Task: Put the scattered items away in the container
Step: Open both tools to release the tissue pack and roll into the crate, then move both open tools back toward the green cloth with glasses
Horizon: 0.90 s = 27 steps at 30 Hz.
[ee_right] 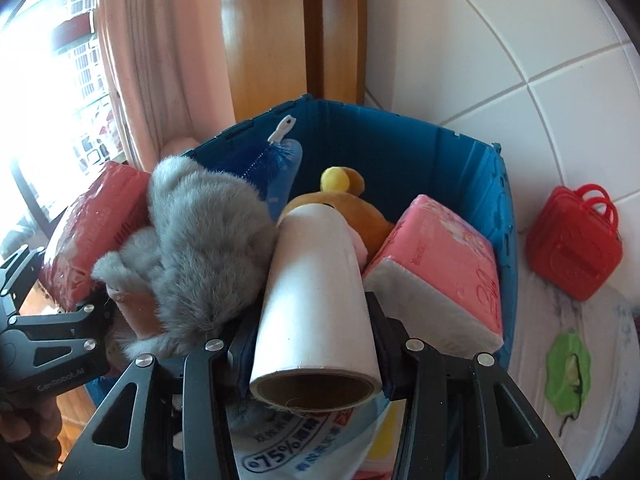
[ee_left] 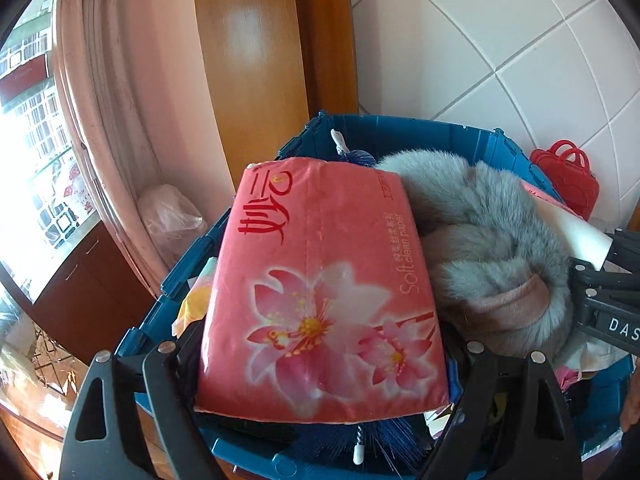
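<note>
While the white roll (ee_right: 316, 300) is clamped in the right gripper (ee_right: 310, 344), its long axis running forward along the fingers, it hangs over the blue container (ee_right: 460, 160); left gripper (ee_left: 320, 354) straddles the pink tissue pack (ee_left: 320, 272), contact unclear.

Strong daylight pours in from the window (ee_left: 36, 152) on the left of both views and burns out to plain white there, so the bars and the buildings outside are half lost in glare. The curtain (ee_left: 116, 92) beside it glows pink. The tiled wall (ee_left: 500, 52) is evenly bright, with a soft sheen on the wooden door (ee_left: 248, 48). Inside the blue bin (ee_right: 404, 152) the far wall lies in shade. The paper roll (ee_right: 316, 292) is bright on top. Both pictures bend straight lines near the rim and end in black corners. Close parts are slightly soft.
</note>
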Motion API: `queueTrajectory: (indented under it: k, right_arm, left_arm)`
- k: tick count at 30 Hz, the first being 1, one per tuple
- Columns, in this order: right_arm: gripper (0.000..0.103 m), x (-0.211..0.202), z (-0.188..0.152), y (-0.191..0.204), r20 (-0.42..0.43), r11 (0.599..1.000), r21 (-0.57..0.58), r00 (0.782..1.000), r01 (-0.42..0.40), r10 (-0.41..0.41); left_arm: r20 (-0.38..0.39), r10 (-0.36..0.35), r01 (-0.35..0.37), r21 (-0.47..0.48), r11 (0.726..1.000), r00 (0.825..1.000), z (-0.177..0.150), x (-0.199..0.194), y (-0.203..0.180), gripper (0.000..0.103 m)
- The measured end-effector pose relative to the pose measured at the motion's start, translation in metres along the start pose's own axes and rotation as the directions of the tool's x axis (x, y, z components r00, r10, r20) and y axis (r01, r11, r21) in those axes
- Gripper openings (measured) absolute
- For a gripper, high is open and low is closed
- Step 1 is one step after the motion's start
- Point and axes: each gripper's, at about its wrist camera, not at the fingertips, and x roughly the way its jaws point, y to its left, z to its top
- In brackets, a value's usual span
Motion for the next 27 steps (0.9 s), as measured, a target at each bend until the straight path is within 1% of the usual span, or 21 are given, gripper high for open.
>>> queueTrajectory:
  k: [1, 3, 4, 5, 6, 7, 8, 10, 11, 15, 20, 23, 27]
  right_arm:
    - [0.047, -0.001, -0.001, 0.000, 0.002, 1.000, -0.001, 1.000, 0.010, -0.010]
    - [0.057, -0.006, -0.002, -0.001, 0.016, 1.000, 0.006, 1.000, 0.026, -0.026]
    - [0.059, -0.011, -0.003, -0.002, 0.028, 1.000, 0.011, 0.999, 0.025, -0.025]
    - [0.065, -0.017, -0.003, -0.001, 0.036, 1.000, 0.014, 0.999, 0.026, -0.027]
    - [0.075, -0.023, -0.003, 0.000, 0.045, 0.999, 0.013, 0.998, 0.032, -0.032]
    - [0.080, -0.029, -0.005, -0.001, 0.059, 0.999, 0.010, 0.997, 0.040, -0.041]
    - [0.090, -0.035, -0.007, 0.000, 0.072, 0.999, 0.007, 0.996, 0.047, -0.048]
    - [0.099, -0.050, -0.013, -0.001, 0.103, 0.999, 0.006, 0.993, 0.050, -0.050]
    - [0.102, -0.055, -0.016, -0.002, 0.115, 0.999, 0.007, 0.992, 0.052, -0.053]
    - [0.103, -0.079, -0.030, -0.005, 0.158, 0.998, 0.005, 0.986, 0.061, -0.061]
    - [0.103, -0.105, -0.056, -0.012, 0.212, 0.996, 0.003, 0.974, 0.085, -0.083]
    - [0.103, -0.119, -0.072, -0.021, 0.234, 0.996, 0.015, 0.969, 0.083, -0.084]
    - [0.103, -0.141, -0.094, -0.040, 0.268, 0.995, 0.044, 0.958, 0.093, -0.102]
  left_arm:
    - [0.004, 0.002, -0.002, 0.001, 1.000, 1.000, 0.000, -0.001, 0.000, 0.086]
    - [0.012, 0.004, -0.004, -0.001, 1.000, 1.000, -0.001, -0.006, 0.001, 0.087]
    - [0.016, 0.005, -0.005, -0.002, 1.000, 1.000, -0.002, -0.010, 0.001, 0.087]
    - [0.022, 0.006, -0.006, -0.003, 1.000, 1.000, -0.003, -0.013, 0.002, 0.087]
    - [0.027, 0.008, -0.008, -0.004, 1.000, 1.000, -0.004, -0.016, 0.003, 0.088]
    - [0.032, 0.007, -0.006, -0.006, 1.000, 0.999, -0.005, -0.020, 0.005, 0.088]
    - [0.041, 0.002, -0.002, -0.009, 1.000, 0.999, -0.007, -0.025, 0.006, 0.089]
    - [0.060, -0.007, 0.008, -0.019, 1.000, 0.998, -0.009, -0.033, 0.009, 0.092]
    - [0.071, -0.010, 0.012, -0.025, 1.000, 0.997, -0.010, -0.038, 0.009, 0.096]
    - [0.110, -0.020, 0.025, -0.042, 0.999, 0.994, -0.015, -0.056, 0.009, 0.096]
    - [0.174, -0.021, 0.034, -0.071, 0.997, 0.985, -0.030, -0.089, 0.003, 0.096]
    - [0.212, -0.041, 0.056, -0.066, 0.996, 0.976, -0.038, -0.109, -0.011, 0.096]
    - [0.242, -0.075, 0.089, -0.047, 0.995, 0.967, -0.046, -0.129, -0.039, 0.097]
